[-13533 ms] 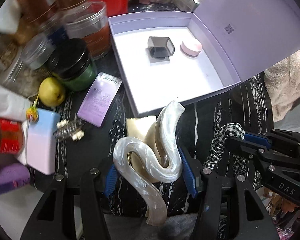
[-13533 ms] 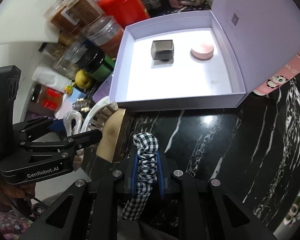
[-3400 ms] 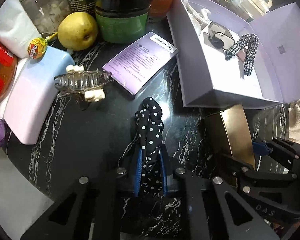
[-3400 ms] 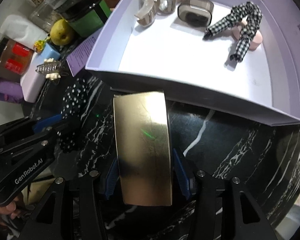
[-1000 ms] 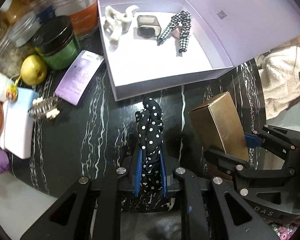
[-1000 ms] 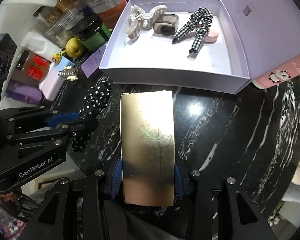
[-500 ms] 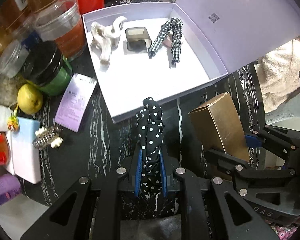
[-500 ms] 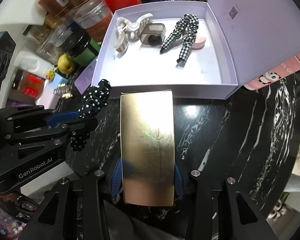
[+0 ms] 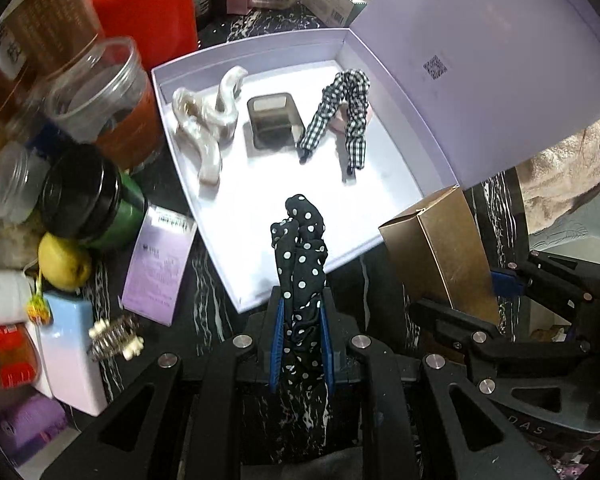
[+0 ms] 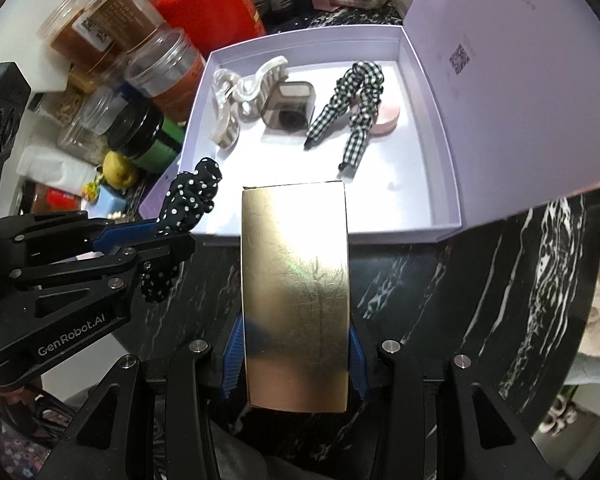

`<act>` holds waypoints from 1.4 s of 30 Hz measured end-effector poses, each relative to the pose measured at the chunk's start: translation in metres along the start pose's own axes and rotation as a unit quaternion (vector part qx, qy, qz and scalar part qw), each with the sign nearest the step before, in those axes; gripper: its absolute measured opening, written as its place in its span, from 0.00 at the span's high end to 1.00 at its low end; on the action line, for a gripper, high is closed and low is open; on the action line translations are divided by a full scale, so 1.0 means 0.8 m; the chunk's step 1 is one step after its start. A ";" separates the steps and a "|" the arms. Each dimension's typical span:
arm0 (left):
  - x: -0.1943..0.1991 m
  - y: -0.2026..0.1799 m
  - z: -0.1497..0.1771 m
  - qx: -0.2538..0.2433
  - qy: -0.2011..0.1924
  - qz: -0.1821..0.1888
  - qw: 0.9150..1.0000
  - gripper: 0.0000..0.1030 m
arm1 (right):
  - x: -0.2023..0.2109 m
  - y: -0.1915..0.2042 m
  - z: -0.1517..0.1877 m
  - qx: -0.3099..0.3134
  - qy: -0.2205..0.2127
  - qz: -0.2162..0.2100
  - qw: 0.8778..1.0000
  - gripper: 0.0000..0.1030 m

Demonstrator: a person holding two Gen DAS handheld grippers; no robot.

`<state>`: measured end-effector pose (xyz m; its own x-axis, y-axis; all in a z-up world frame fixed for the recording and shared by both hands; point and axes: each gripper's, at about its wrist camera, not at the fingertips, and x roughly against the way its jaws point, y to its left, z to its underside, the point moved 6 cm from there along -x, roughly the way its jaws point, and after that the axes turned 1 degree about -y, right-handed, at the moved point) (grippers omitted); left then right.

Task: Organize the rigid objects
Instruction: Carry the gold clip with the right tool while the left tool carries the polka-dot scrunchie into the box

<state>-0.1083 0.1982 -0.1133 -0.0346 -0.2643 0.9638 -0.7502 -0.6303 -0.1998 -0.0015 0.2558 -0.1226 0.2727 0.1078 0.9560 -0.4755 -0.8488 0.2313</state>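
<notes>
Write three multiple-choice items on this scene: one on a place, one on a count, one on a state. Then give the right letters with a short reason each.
1. Where does the checked scrunchie lie?
A. inside the lilac box
B. on the black marble top
C. on the red canister

2. How many things lie in the lilac box?
A. two
B. four
C. six

3. What does the right gripper hold?
A. nothing, its jaws empty
B. a yellow pear
C. the gold carton

Answers:
1 A: it lies on the box's white floor, partly over the pink disc.
2 B: pearly hair claw, smoky square case, checked scrunchie, pink disc.
3 C: the blue pads press on the carton's two sides.
</notes>
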 end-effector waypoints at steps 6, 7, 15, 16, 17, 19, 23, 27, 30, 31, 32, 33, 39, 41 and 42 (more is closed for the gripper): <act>-0.005 0.001 -0.024 -0.006 -0.003 0.002 1.000 0.85 | -0.002 -0.008 -0.019 0.000 -0.006 0.008 1.000 0.59; -0.006 0.002 -0.028 -0.007 -0.004 0.003 1.000 0.85 | -0.002 -0.009 -0.023 -0.001 -0.007 0.010 1.000 0.59; -0.009 0.009 -0.061 -0.009 -0.008 0.005 1.000 0.85 | -0.004 -0.021 -0.048 -0.009 -0.017 0.015 1.000 0.59; -0.009 0.009 -0.065 -0.011 -0.010 0.004 1.000 0.85 | -0.004 -0.022 -0.051 -0.009 -0.018 0.016 1.000 0.59; -0.009 0.010 -0.069 -0.013 -0.012 0.003 1.000 0.85 | -0.005 -0.022 -0.054 -0.009 -0.019 0.016 1.000 0.59; -0.010 0.011 -0.078 -0.017 -0.016 -0.001 1.000 0.85 | -0.004 -0.025 -0.062 -0.006 -0.022 0.016 1.000 0.59; -0.012 0.011 -0.095 -0.025 -0.023 -0.005 0.999 0.85 | -0.005 -0.026 -0.078 -0.002 -0.028 0.019 0.999 0.59; -0.010 0.013 -0.108 -0.031 -0.031 -0.010 0.999 0.85 | -0.003 -0.031 -0.094 0.000 -0.036 0.022 0.999 0.59; -0.010 0.014 -0.118 -0.035 -0.035 -0.014 0.999 0.85 | -0.003 -0.035 -0.104 0.000 -0.040 0.022 0.999 0.59; -0.010 0.015 -0.121 -0.035 -0.036 -0.016 0.999 0.85 | -0.003 -0.036 -0.107 -0.001 -0.041 0.021 0.999 0.59; -0.010 0.017 -0.124 -0.036 -0.037 -0.019 0.999 0.85 | -0.003 -0.036 -0.110 0.000 -0.043 0.022 0.999 0.59; -0.010 0.018 -0.127 -0.036 -0.039 -0.021 0.998 0.85 | -0.003 -0.037 -0.113 0.000 -0.044 0.022 0.999 0.59; -0.013 0.024 -0.142 -0.045 -0.045 -0.032 0.997 0.85 | -0.004 -0.040 -0.125 0.000 -0.050 0.024 0.998 0.59; -0.014 0.025 -0.147 -0.044 -0.047 -0.034 0.997 0.85 | -0.004 -0.041 -0.131 -0.002 -0.055 0.025 0.998 0.59; -0.015 0.026 -0.150 -0.043 -0.048 -0.035 0.997 0.85 | -0.004 -0.041 -0.134 -0.002 -0.057 0.025 0.998 0.59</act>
<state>-0.2025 0.2758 -0.1080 0.0793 -0.2934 0.9527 -0.8025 -0.5857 -0.1135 -0.0766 0.3392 -0.1140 0.3410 0.0053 0.9400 -0.4947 -0.8493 0.1843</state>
